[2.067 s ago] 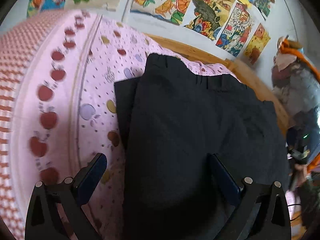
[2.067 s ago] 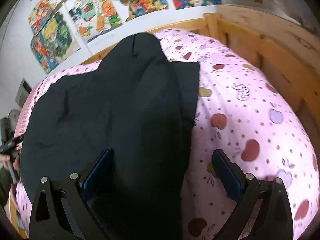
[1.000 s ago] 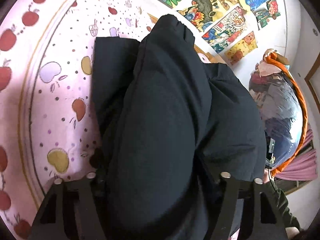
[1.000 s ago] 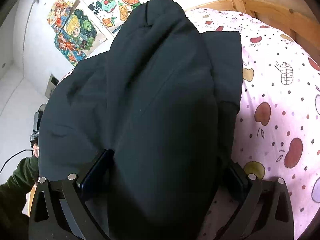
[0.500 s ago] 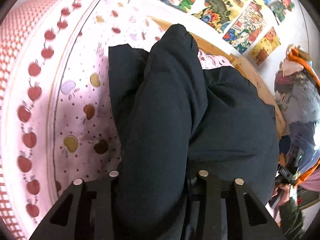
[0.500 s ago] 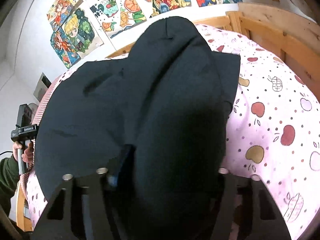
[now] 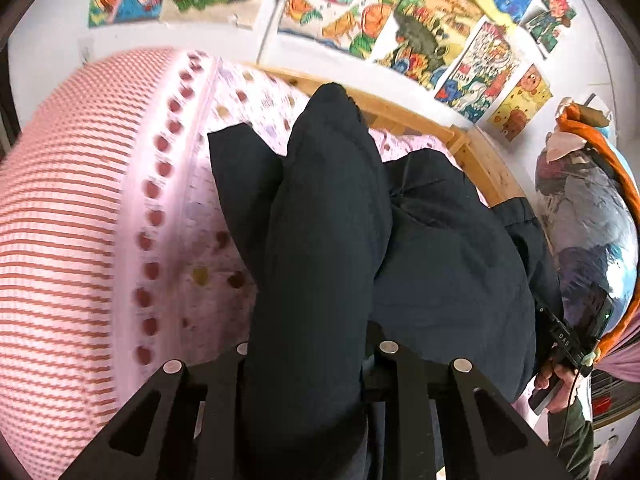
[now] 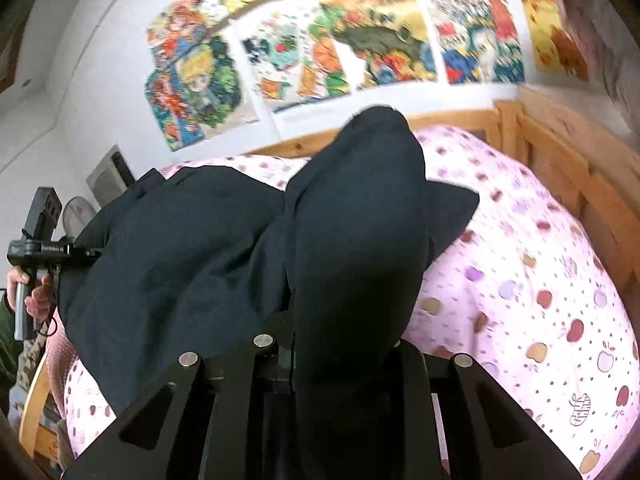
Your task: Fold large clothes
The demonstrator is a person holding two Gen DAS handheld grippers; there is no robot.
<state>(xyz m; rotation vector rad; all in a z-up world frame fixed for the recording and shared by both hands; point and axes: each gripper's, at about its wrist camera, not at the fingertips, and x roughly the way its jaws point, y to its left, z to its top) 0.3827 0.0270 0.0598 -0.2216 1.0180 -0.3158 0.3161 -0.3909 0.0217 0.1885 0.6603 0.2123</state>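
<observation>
On the left, the left gripper (image 7: 308,354) is closed on a near edge of the garment (image 7: 440,264), and a thick ridge of dark cloth rises out of its jaws and runs away toward the wall. The garment is black or very dark navy, and most of it lies spread on the sheet (image 7: 172,208), a pink one with apple prints, on a bed with a wooden frame (image 7: 492,176). More to the right, the right gripper (image 8: 344,350) is clamped on the same near edge at another place, with a similar bunched ridge standing up between its fingers. The body of the garment (image 8: 180,264) sags between the two holds and rests on the sheet (image 8: 540,280). I judge the cloth to be soft and limp, not stiff at all, and rather heavy for its size because it hangs in fat rounded folds. It does not look slippery or fragile. The best places to hold seem to be the two corners of one edge, well apart, so the cloth stays stretched when it is carried over. A hold too near the middle would probably let the corners droop and spoil the fold.
</observation>
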